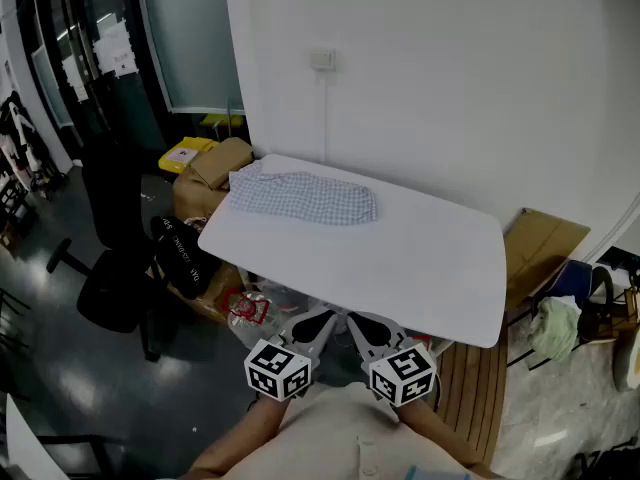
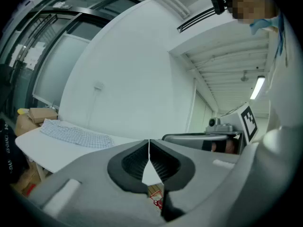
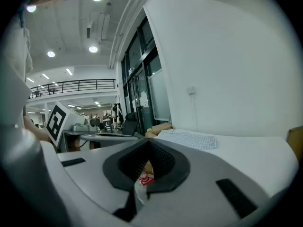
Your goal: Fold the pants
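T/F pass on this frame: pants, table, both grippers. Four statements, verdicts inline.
1. The pants lie on the white table. True.
2. The left gripper holds the pants. False: its fingers are together on nothing, well short of the pants.
3. The right gripper has its fingers together, with nothing gripped. True.
4. The pants lie at the table's near edge, beside the grippers. False: they lie at its far left end in the head view.

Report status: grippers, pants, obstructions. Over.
Both shut, empty: left gripper, right gripper, short of the table near edge. Checked pants lying at its far left end, untouched. Nothing on the table between.
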`<state>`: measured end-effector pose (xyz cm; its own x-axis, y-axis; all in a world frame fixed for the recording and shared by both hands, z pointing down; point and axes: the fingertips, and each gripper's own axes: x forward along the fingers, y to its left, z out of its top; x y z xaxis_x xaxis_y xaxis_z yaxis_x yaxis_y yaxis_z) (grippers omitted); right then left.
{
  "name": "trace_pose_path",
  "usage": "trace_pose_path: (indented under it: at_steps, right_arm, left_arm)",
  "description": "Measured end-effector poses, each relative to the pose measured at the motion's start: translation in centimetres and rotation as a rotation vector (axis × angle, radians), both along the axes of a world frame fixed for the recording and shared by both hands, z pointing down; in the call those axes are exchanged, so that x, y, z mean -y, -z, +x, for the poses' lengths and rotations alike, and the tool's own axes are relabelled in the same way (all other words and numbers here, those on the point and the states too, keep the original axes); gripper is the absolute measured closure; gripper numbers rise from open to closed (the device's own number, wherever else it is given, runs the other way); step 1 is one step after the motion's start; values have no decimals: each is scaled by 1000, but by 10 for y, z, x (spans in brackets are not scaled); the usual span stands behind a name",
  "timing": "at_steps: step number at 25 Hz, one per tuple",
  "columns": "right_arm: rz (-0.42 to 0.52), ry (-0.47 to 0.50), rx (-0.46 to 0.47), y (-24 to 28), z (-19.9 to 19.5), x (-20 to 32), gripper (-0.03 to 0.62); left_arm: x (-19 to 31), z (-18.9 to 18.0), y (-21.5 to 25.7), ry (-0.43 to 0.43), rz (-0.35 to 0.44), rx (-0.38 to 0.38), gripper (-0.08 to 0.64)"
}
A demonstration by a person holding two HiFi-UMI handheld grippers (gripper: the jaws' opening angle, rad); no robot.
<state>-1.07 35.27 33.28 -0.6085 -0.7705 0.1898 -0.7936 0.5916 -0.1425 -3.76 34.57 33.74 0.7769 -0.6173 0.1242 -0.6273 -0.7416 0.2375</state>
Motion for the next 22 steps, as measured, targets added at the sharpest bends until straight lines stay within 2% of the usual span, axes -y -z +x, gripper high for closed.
trace_pose_path:
  at_steps: [13,19,22]
  right_arm:
    - [-30,-8,30,-7,6,10,577]
    - [-38,24,72,-8,-1,19,577]
    - [-28,15,56,-9,-1,27,575]
  left_arm:
    - [9,3,-6,-3,-14,0,548]
    - [20,7,-7,-27,-16,0,548]
    - [28,7,-9,-29,-22,2,548]
